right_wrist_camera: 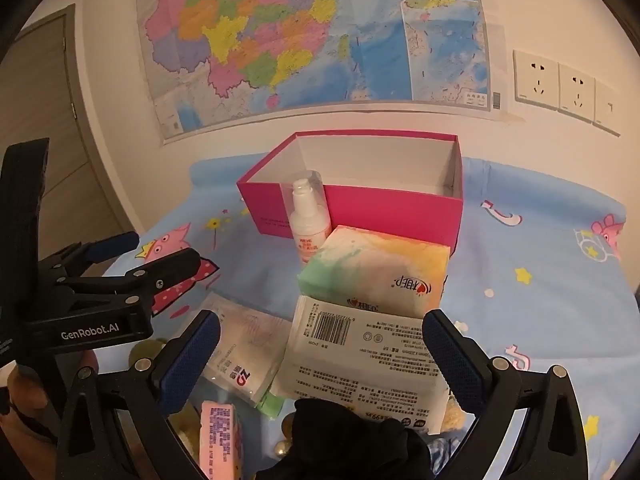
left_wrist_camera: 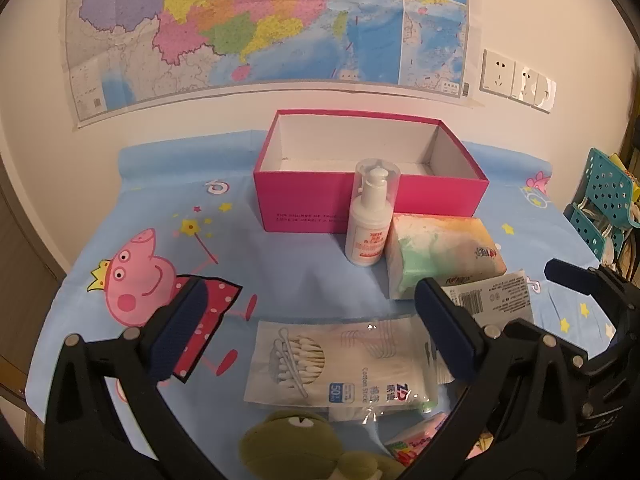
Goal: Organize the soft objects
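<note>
Both grippers hang spread wide and empty above the blue cartoon-print tabletop (left_wrist_camera: 280, 264) — the left gripper (left_wrist_camera: 316, 334) over the bag of cotton swabs (left_wrist_camera: 340, 364), the right gripper (right_wrist_camera: 320, 360) over a white tissue pack (right_wrist_camera: 360, 356). The open pink box (left_wrist_camera: 372, 168) sits empty at the far edge, by the wall. Directly before it stands a pump bottle (left_wrist_camera: 370, 220), with a pastel tissue pack (left_wrist_camera: 436, 248) beside it. A green plush toy (left_wrist_camera: 296, 444) lies at the near edge. The likely trouble: anything carried toward the box could clip the tall bottle and topple it — and the slick wrappers may slip or crumple in the grip.
</note>
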The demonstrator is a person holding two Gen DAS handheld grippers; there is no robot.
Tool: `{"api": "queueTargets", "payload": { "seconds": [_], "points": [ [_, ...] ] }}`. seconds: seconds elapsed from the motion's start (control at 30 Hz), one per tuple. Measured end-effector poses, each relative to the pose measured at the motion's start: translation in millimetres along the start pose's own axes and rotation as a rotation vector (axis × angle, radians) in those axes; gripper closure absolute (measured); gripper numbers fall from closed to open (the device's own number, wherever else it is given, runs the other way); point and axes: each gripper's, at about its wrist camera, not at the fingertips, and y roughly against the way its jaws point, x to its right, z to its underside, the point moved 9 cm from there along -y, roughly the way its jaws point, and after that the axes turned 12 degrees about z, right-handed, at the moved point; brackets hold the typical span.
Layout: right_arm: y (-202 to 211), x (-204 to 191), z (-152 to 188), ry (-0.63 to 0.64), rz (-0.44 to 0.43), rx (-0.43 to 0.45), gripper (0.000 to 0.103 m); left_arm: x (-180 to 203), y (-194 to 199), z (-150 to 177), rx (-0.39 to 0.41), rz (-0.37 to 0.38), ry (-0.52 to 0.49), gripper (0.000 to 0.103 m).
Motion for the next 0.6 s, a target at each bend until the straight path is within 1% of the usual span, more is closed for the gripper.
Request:
{"api": "queueTargets", "payload": {
  "seconds": [0.6],
  "points": [
    [-1.7, -5.9, 4.1, 0.016, -0.025, -0.007, 0.0, -6.3, -5.8, 6.2, -0.024, 0.006, 0.01, 0.0]
  ]
}}
